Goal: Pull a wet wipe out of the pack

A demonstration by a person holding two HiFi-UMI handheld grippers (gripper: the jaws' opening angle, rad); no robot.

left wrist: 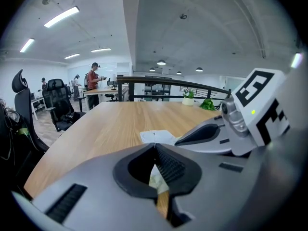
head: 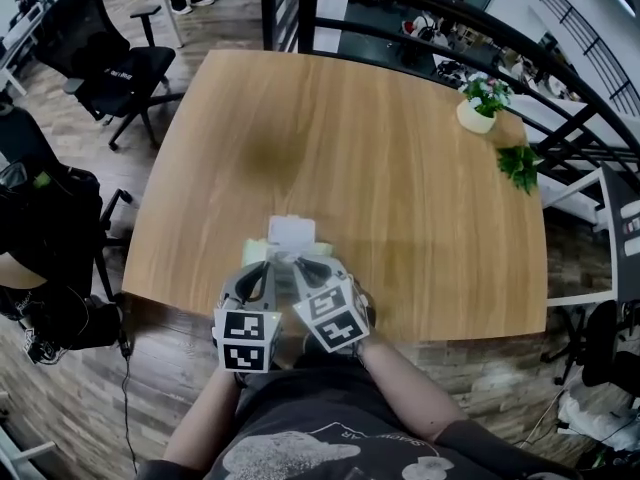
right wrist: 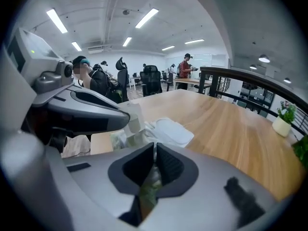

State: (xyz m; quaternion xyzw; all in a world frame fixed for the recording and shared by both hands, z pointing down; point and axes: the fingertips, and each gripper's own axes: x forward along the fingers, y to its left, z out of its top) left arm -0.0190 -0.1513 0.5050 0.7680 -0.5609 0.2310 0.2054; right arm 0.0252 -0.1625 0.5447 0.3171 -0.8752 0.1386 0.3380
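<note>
Two hand-held tools meet over the wipe pack (head: pixel 290 235), which lies at the near edge of the wooden counter (head: pixel 380 158), its white lid showing just beyond their tips. The left tongs (head: pixel 268 261) are clenched on the pack's pale green edge. The right tongs (head: pixel 296 264), just beside them, pinch similar pale material; whether that is wrapper or wipe cannot be told.

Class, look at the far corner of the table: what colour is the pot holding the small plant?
Cream-white pot; head view shows it best.
</note>
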